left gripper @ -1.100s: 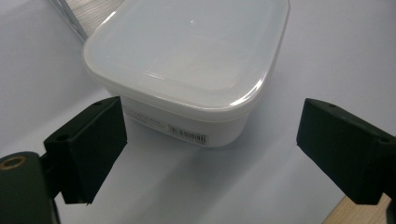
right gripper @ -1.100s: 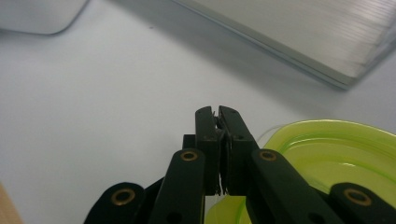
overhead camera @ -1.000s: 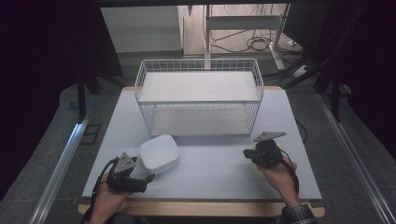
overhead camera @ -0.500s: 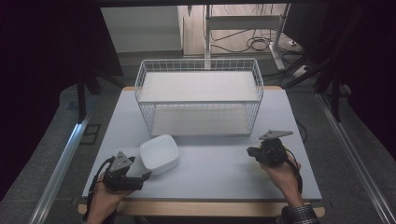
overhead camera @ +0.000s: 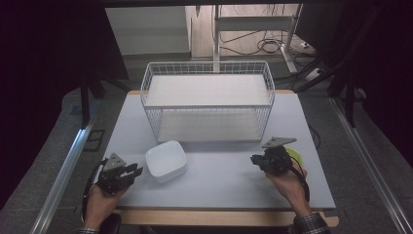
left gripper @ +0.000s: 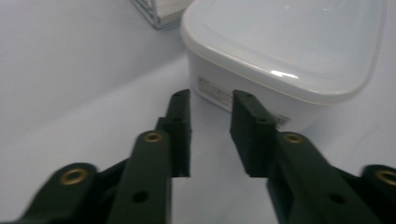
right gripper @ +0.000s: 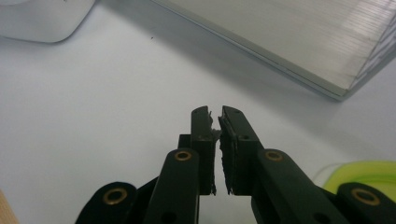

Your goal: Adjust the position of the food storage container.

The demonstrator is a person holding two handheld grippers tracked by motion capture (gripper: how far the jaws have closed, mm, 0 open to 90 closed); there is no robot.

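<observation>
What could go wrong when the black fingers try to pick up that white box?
The left gripper has just been closing with nothing between its fingers; that narrow, it may only shove the white lidded box toward the wire basket. The box looks smooth, so it might slip. The right gripper is shut near a yellow-green thing and could bump it.

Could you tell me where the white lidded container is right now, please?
In the high view the white lidded container sits on the table's left half, before the wire basket, just right of the left gripper.
</observation>
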